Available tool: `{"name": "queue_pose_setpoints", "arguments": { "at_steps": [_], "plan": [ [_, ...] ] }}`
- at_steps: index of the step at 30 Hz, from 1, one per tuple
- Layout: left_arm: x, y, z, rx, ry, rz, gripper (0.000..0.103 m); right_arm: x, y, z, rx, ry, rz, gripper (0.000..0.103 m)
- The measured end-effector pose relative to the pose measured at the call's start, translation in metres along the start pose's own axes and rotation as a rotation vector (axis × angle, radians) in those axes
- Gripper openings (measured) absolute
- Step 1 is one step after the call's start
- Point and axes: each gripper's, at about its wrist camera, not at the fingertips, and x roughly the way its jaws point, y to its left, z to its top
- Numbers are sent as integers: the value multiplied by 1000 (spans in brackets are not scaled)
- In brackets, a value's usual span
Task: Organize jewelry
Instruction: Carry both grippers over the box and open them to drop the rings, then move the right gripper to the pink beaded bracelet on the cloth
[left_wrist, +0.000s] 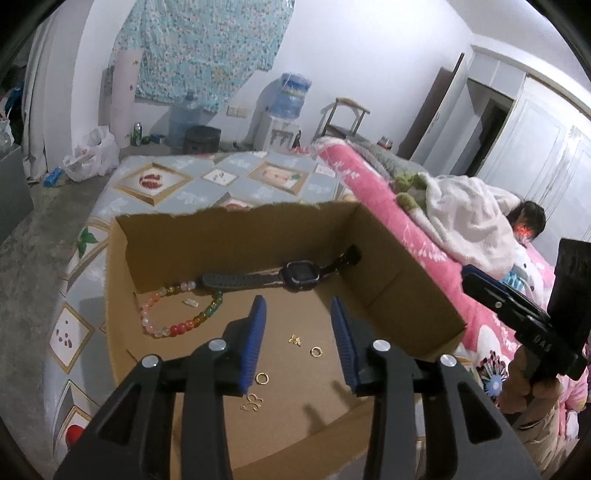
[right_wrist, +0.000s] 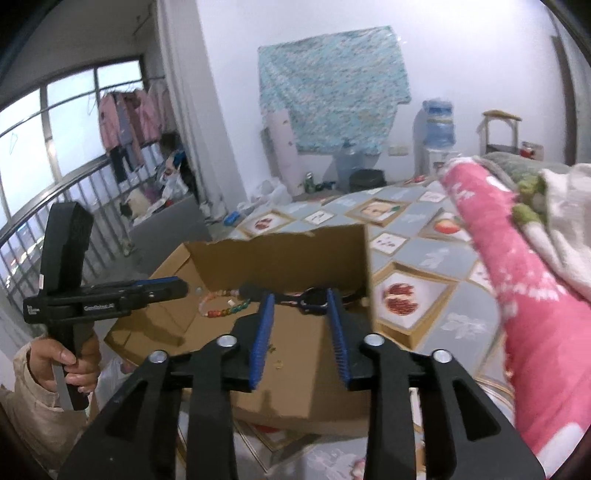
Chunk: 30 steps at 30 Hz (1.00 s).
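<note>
water dispenser against the wall, pink blanket on the bed

White lettering shows along the black side of the left hand-held gripper in the right wrist view; it looks like "GenRobot.AI", though the end is soft. A small white mark sits near its rear, too tiny to read. In the left wrist view, raised characters on the right hand-held gripper read roughly "0A5".
</note>
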Motion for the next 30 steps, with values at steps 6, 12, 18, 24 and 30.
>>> {"name": "queue_pose_setpoints", "arguments": {
  "at_steps": [6, 12, 18, 24, 30],
  "plan": [
    [-32, -24, -18, 90, -63, -36, 45, -43, -21, -9, 55, -33, -116, 37],
    [-59, -54, -54, 219, -83, -70, 55, -50, -37, -45, 99, 79, -216, 37],
    [-61, -73, -102, 273, -9, -127, 62, -6, -58, -97, 148, 290, -299, 34],
    [-39, -74, -133, 248, 85, -102, 62, 20, -71, -122, 186, 361, -286, 21],
    [-21, -62, -145, 196, 115, -81, 62, 23, -59, -125, 141, 369, -275, 7]
  ]
}}
